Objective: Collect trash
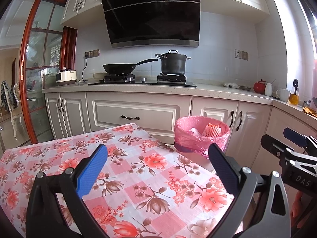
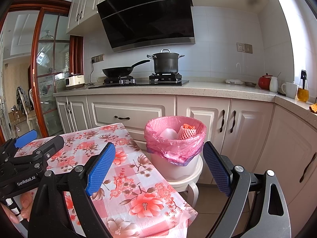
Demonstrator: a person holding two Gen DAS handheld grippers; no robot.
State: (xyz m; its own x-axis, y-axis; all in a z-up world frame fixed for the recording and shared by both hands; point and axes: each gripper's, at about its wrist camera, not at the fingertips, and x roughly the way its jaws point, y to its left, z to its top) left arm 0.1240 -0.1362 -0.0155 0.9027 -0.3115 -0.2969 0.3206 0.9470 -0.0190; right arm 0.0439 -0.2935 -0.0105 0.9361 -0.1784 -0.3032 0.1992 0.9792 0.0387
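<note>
A white bin lined with a pink bag [image 1: 200,138] [image 2: 174,144] stands on a small white stool [image 2: 186,180] just past the table's right edge. Inside lie a pink foam fruit net [image 1: 211,130] [image 2: 186,132] and a white crumpled piece [image 2: 168,133]. My left gripper [image 1: 158,158] hovers open over the floral tablecloth [image 1: 128,170], nothing between its blue pads. My right gripper [image 2: 159,158] is open too, empty, above the table's right edge [image 2: 150,178] and short of the bin. Each gripper shows in the other's view: the right one [image 1: 285,144], the left one [image 2: 33,144].
Beyond the bin runs a kitchen counter [image 2: 198,91] with white cupboards [image 2: 128,115], a hob with a wok [image 1: 120,68] and a pot [image 1: 173,63]. A rice cooker [image 1: 66,76], cups and an oil bottle [image 2: 302,91] stand on it. A glass sliding door [image 1: 39,79] is at left.
</note>
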